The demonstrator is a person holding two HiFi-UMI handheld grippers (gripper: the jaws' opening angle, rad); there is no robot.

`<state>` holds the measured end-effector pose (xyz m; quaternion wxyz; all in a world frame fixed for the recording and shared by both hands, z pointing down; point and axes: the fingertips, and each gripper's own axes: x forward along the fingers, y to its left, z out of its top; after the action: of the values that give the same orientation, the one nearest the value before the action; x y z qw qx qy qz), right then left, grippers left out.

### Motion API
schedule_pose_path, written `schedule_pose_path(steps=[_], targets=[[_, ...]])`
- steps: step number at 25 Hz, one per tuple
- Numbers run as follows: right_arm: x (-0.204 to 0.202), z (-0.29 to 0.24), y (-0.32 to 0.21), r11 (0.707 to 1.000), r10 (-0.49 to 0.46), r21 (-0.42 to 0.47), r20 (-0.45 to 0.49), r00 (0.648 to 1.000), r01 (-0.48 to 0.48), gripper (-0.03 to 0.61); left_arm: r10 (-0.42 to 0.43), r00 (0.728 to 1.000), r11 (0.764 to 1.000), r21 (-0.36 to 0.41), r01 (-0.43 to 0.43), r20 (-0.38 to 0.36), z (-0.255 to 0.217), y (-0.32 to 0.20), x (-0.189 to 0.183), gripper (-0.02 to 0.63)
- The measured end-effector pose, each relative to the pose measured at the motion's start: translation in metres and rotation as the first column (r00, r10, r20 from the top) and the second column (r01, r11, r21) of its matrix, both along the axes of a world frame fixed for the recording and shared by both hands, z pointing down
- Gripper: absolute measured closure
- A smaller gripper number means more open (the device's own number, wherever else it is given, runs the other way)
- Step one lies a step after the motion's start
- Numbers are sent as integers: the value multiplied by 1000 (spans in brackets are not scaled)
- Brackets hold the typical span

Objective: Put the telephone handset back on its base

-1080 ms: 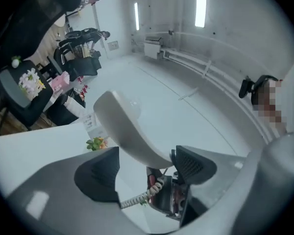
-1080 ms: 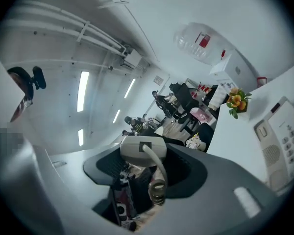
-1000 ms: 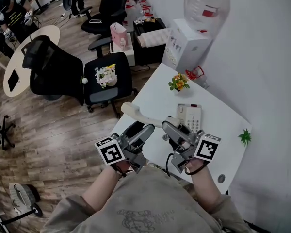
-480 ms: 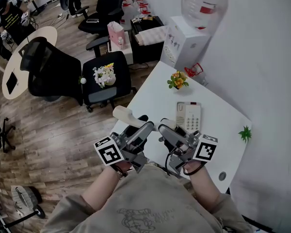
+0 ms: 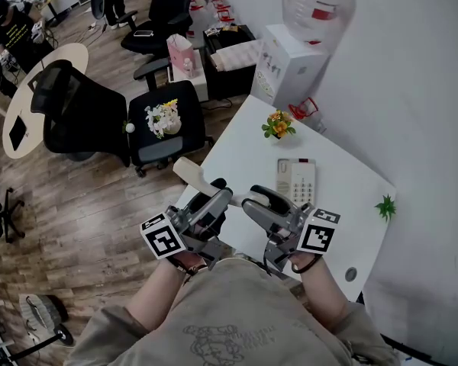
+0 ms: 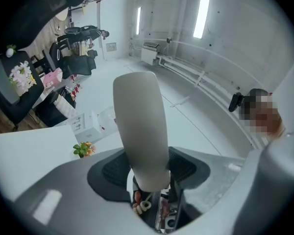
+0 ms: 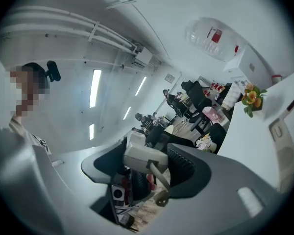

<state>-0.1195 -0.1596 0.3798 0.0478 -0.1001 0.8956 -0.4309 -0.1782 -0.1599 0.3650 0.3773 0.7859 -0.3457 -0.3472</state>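
The cream handset [image 5: 192, 172] is in the air over the white table's [image 5: 237, 147] near-left edge, slanting up to the left. My left gripper [image 5: 217, 194] is shut on its middle, and its free end rises between the pads [image 6: 139, 126]. My right gripper [image 5: 253, 199] has just been opening. The handset's corded end [image 7: 143, 156] still lies between its jaws, with a gap to the right pad. The phone base [image 5: 296, 181] lies flat on the table just beyond the right gripper, its cradle bare, and shows at the right edge [image 7: 283, 131] of the right gripper view.
A small pot of orange flowers [image 5: 278, 126] stands at the table's far side. A tiny green plant [image 5: 385, 208] sits by the wall on the right. A water dispenser [image 5: 294, 67] stands behind the table, and a black chair holding a bouquet [image 5: 164, 124] is to the left.
The handset has edged slightly left, away from the base, with the left gripper still on it. The right gripper's jaws stand wider around the corded end.
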Motion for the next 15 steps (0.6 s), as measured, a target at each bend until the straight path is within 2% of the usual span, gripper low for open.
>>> schedule_pose_path(steps=[6,9,11,13,15], targets=[[6,6,-2,993,77,102,-112,991,-66,233,-24,999,1000,-1,24,48,-2,0,-6,383],[16,6,-6,984,121,153,-157,980,-97,219,-39,993,999,6,39,114,-6,0,-10,385],[28,4,-12,970,181,195,-190,965,-144,236,-49,982,999,9,48,185,-8,-1,-12,387],[46,0,-23,936,284,282,-251,926,-211,259,-63,961,998,7,63,268,-8,-1,-15,390],[68,-5,-34,869,413,419,-323,851,-263,277,-83,932,996,6,87,352,-7,-2,-18,393]])
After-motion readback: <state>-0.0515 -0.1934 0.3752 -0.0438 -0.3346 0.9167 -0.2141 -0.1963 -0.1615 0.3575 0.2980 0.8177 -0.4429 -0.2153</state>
